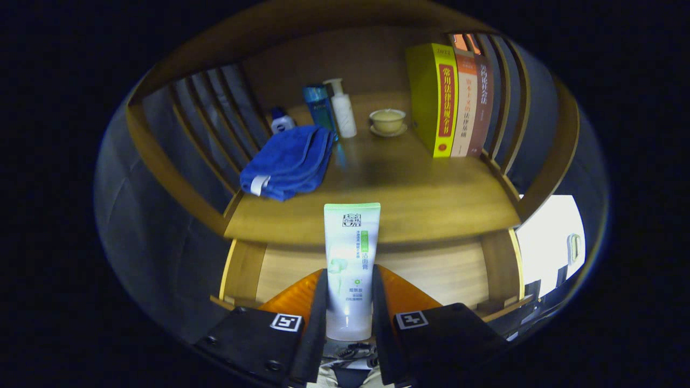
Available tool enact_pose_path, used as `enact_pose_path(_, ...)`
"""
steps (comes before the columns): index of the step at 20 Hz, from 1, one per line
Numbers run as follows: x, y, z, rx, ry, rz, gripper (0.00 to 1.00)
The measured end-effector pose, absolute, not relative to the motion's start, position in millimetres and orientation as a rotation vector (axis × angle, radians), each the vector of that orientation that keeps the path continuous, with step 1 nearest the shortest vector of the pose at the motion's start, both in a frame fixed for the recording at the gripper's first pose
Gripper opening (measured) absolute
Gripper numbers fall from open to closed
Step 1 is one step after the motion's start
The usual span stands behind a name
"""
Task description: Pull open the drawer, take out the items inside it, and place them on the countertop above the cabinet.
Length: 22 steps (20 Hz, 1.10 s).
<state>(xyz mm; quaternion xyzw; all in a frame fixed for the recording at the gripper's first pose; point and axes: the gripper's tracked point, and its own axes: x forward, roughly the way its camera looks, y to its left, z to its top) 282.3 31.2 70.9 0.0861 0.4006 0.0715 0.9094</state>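
Note:
A white and green tube (351,258) stands upright between my fingers, and my gripper (349,302) is shut on its lower part. Both fingers press on its sides. The tube's top reaches level with the front edge of the wooden countertop (409,199), which lies just beyond it. Below the countertop edge, behind the tube, I see the open drawer's pale wooden inside (431,272) with its side walls to the left and right.
On the countertop lie a folded blue towel (288,161) at the left, a small bottle (281,122), a blue tube (318,108), a white pump bottle (343,110), a cup on a saucer (387,121) and three upright books (450,99). Slatted wooden sides flank it.

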Motion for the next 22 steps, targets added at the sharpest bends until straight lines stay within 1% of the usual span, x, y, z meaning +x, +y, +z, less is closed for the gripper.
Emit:
enact_pose_path(3,322,33,72,0.174,0.781,0.112,0.49)
enact_pose_path(9,375,40,51,0.199,0.791,0.067,0.49)
enact_pose_path(15,392,28,30,0.162,0.832,-0.001,0.49)
enact_pose_path(19,392,28,16,0.138,0.846,-0.013,0.49)
enact_pose_path(22,397,29,13,0.098,0.814,-0.017,0.54)
